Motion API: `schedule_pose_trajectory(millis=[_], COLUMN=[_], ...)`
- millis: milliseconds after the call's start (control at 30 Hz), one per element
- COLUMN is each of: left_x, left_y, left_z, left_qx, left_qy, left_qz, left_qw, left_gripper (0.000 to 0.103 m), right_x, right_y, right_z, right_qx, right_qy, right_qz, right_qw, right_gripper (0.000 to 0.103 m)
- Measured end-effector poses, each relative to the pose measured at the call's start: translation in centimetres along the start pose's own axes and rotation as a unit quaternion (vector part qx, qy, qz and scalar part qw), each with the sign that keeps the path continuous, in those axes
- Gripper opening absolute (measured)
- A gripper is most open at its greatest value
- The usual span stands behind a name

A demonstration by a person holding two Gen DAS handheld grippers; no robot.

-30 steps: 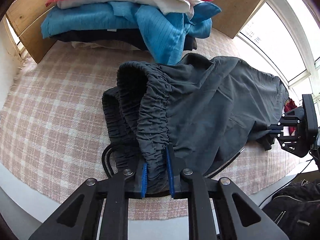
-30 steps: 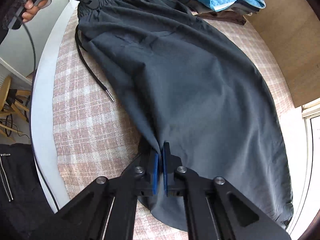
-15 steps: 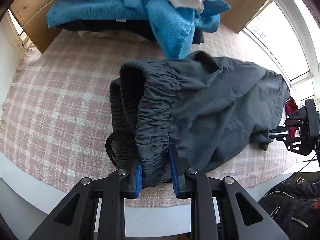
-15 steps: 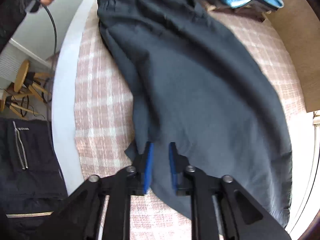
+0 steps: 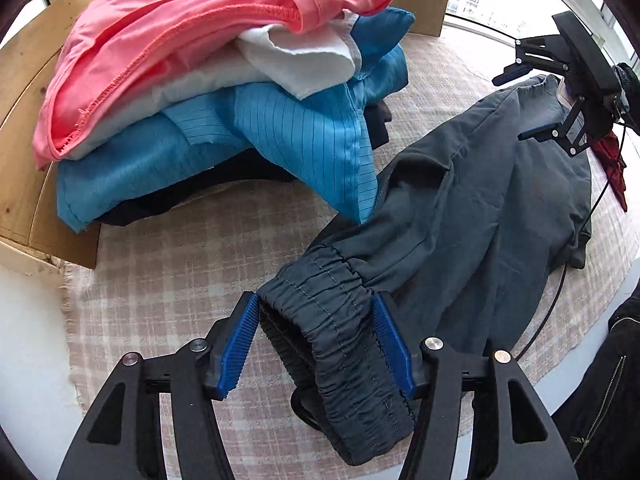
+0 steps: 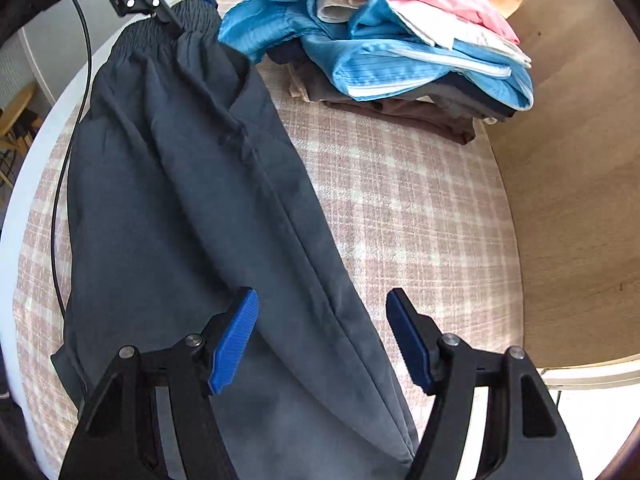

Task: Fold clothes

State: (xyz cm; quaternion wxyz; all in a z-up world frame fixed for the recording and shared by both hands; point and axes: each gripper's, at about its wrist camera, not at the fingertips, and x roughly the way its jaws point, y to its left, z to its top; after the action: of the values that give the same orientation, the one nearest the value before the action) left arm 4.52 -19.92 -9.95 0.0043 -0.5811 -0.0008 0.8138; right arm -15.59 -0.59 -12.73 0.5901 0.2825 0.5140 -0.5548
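Although the dark grey trousers (image 6: 192, 208) lie stretched out lengthwise on the checked cloth (image 6: 400, 200), they are only long and narrow, apparently doubled leg over leg, and not yet a compact bundle. Their gathered elastic waistband (image 5: 332, 320) sits at my left end, bunched and rolling over the near edge of the cloth; the leg ends trail toward my right, close to the pale table edge (image 6: 28, 184).

My left gripper (image 5: 316, 340) is spread wide, its blue pads on either side of the waistband. The band sits between them, but I cannot tell whether the pads press it or merely frame it. My right gripper (image 6: 320, 336) is also spread wide and holds nothing; it hovers over the lower legs, one pad above the fabric, the other above bare cloth.

Just behind the waistband, touching the trousers' far edge, stands a pile of folded clothes (image 5: 208, 92): pink on top, then white, bright blue, and darker layers beneath. Wooden boards (image 6: 568, 184) close off the table behind it.

My judgement: several garments look finished, and these trousers sit midway, laid out long, with the crosswise folds and stacking left.
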Motion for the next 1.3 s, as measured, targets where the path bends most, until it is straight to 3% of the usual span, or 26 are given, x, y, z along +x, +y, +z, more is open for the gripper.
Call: schedule_pose_trajectory(millis=[167,333,467,667,700,767,800,867,967,1067,1233,1300], left_x=[0.6,-1.0,-1.9,-0.2,0.2,1.0,1.1,0.9,-0.4,-1.9,-5.3,-6.9], left_y=[0.4,0.6,0.1,-1.1,-1.3,-1.2,-0.9,-0.2,0.4,0.1,-0.5,-1.5], left_z=[0.1,-0.7,-1.3,0.2,0.4,0.6,0.7,0.8,0.4,-0.8,-3.0,-3.8], left_qx=[0.006,0.012,0.03,0.102,0.113,0.12,0.112,0.086,0.052,0.034,-0.02,-0.026], left_qy=[0.01,0.008,0.014,0.027,0.029,0.043,0.046,0.049,0.043,0.048,0.038,0.038], left_qz=[-0.03,-0.03,-0.02,0.024,0.023,0.021,0.011,-0.018,-0.051,-0.056,-0.082,-0.095], left_qw=[0.9995,0.9995,0.9993,0.9941,0.9929,0.9916,0.9926,0.9949,0.9964,0.9967,0.9957,0.9945], left_gripper=[0.057,0.057,0.057,0.059,0.059,0.059,0.057,0.027,0.02,0.013,0.01,0.01], right_x=[1.6,2.2,2.5,3.0,3.2,3.5,3.7,4.0,3.4,1.4,-2.0,-3.5], right_y=[-1.2,-1.3,-1.2,-0.8,-0.9,-1.0,-1.2,-1.7,-2.2,-2.3,-2.6,-2.8], right_z=[-0.5,-0.9,-0.9,-1.1,-1.2,-1.3,-1.5,-1.9,-2.4,-2.8,-3.4,-3.8], right_qx=[0.008,0.013,0.018,0.017,0.019,0.024,0.029,0.04,0.042,0.032,0.015,0.018], right_qy=[0.001,0.0,-0.002,0.014,0.019,0.028,0.033,0.043,0.043,0.036,0.026,0.02], right_qz=[0.033,0.074,0.104,0.114,0.114,0.113,0.116,0.126,0.131,0.142,0.162,0.198], right_qw=[0.999,0.997,0.994,0.993,0.993,0.993,0.992,0.99,0.99,0.989,0.986,0.98], right_gripper=[0.066,0.065,0.065,0.064,0.06,0.036,0.019,0.015,0.008,0.007,0.005,0.005])
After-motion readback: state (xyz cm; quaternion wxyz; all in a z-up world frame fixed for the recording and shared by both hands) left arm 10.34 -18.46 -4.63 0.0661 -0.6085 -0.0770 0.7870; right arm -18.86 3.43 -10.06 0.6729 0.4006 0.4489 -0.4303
